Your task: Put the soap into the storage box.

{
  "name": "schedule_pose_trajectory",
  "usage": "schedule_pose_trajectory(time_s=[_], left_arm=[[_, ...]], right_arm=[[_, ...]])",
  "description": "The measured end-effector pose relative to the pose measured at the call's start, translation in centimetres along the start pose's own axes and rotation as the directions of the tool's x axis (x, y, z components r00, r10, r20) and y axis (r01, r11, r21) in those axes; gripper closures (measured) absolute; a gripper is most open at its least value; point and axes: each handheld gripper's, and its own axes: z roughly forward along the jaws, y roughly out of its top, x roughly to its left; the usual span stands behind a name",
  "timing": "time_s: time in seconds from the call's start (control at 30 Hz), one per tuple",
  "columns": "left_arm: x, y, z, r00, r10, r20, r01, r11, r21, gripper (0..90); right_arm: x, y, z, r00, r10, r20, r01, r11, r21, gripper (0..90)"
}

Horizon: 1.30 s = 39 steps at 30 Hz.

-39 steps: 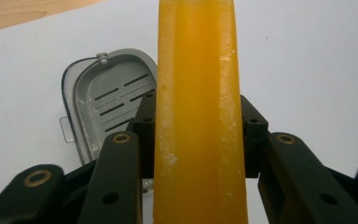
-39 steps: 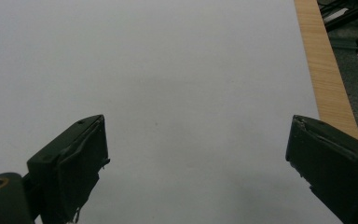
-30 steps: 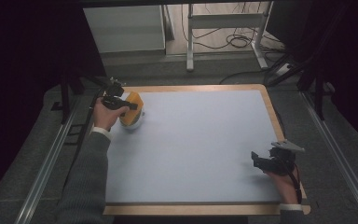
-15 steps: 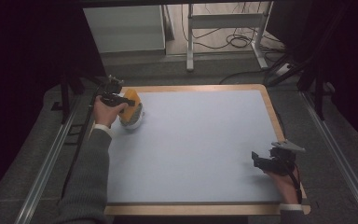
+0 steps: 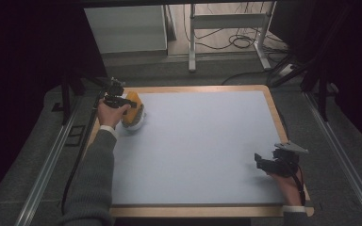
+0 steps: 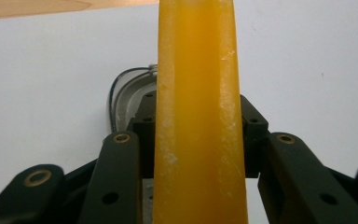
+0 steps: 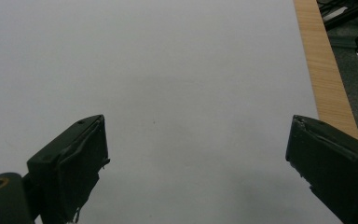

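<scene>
Left claw [image 5: 122, 102] clamped on a yellow sponge [image 6: 198, 116] — held edge-on, at far left corner of counter [image 5: 202, 141], just over a small grey dish [image 6: 128, 98]. Contact between sponge and dish not clear. Step judged: sponge gripped over the dish, wiping or lifting. Next move calls for steady grip and a level wrist so the dish stays put. Left forearm [image 5: 94, 179] stretched forward along left edge. Right claw [image 5: 269, 164] gaping, holding nothing, parked near right front corner — hand low on counter.
</scene>
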Motion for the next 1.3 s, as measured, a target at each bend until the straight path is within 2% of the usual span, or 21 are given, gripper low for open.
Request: schedule_pose_trajectory(time_s=[0.1, 0.17, 0.27, 0.37, 0.57, 0.63, 0.7, 0.8, 0.87, 0.93, 0.97, 1.0, 1.1, 1.3], left_arm=[[0.2, -0.1, 0.2, 1.0, -0.002, -0.003, 0.002, 1.0, 0.005, 61.2], [0.4, -0.3, 0.5, 0.9998, -0.017, -0.001, 0.017, 0.9998, 0.008, 61.2], [0.4, -0.5, 0.7, 0.9996, -0.019, -0.019, 0.019, 0.9998, 0.009, 61.2], [0.5, -0.6, 1.0, 0.9994, -0.035, -0.002, 0.035, 0.9993, 0.011, 61.2], [0.5, -0.9, 1.8, 0.9996, -0.027, -0.011, 0.028, 0.999, 0.035, 61.1], [0.5, -1.1, 1.9, 0.9994, -0.034, -0.003, 0.034, 0.9994, 0.008, 60.3], [0.4, -1.0, 1.4, 0.9995, -0.029, -0.01, 0.028, 0.9994, -0.02, 52.9], [0.1, -0.7, 0.3, 0.9987, -0.021, -0.047, 0.018, 0.9982, -0.058, 39.3], [0.2, -0.6, -0.4, 0.9983, -0.011, -0.057, 0.008, 0.9991, -0.042, 34.9], [0.4, -0.6, -0.8, 0.9957, 0.005, -0.092, -0.007, 0.9995, -0.031, 28.3], [0.5, -0.7, -1.1, 0.9955, 0.002, -0.095, -0.005, 0.9992, -0.04, 27.2], [0.5, -0.8, -1.3, 0.9963, -0.005, -0.086, 0.001, 0.9987, -0.051, 26.9], [0.6, -1.1, -2.0, 0.9962, 0.01, -0.087, -0.015, 0.9982, -0.057, 24.7], [-0.3, -2.3, -3.6, 0.9981, 0.057, -0.025, -0.059, 0.9931, -0.101, 22.5]], right_arm=[[0.0, 0.0, 0.1, 1.0, -0.003, 0.001, 0.003, 1.0, 0.0, 5.6], [0.1, 0.0, 0.0, 1.0, -0.001, 0.001, 0.001, 1.0, 0.0, 5.6], [0.0, 0.0, 0.1, 1.0, -0.002, 0.0, 0.002, 1.0, 0.001, 5.5], [0.0, 0.0, 0.1, 1.0, -0.003, 0.001, 0.003, 1.0, 0.002, 5.5], [0.1, -0.1, 0.1, 1.0, -0.004, 0.003, 0.004, 1.0, 0.002, 5.5], [0.0, -0.1, 0.1, 1.0, -0.005, 0.005, 0.005, 1.0, 0.002, 5.6], [0.1, -0.1, 0.1, 1.0, -0.007, 0.006, 0.007, 1.0, 0.002, 5.5], [0.1, -0.1, 0.2, 0.9999, -0.012, 0.007, 0.012, 1.0, 0.006, 5.6], [0.2, -0.1, 0.2, 0.9999, -0.013, 0.008, 0.013, 1.0, 0.007, 5.5], [0.2, -0.1, 0.1, 0.9999, -0.016, 0.005, 0.016, 1.0, 0.004, 5.5], [0.3, -0.1, 0.1, 0.9999, -0.016, 0.005, 0.016, 1.0, 0.004, 5.5], [0.3, -0.1, 0.1, 0.9998, -0.017, 0.007, 0.017, 1.0, 0.004, 5.5], [0.3, 0.0, 0.1, 0.9998, -0.016, 0.012, 0.016, 1.0, 0.0, 5.6], [0.3, 0.0, 0.0, 0.9997, -0.017, 0.016, 0.017, 1.0, 0.0, 5.6]])
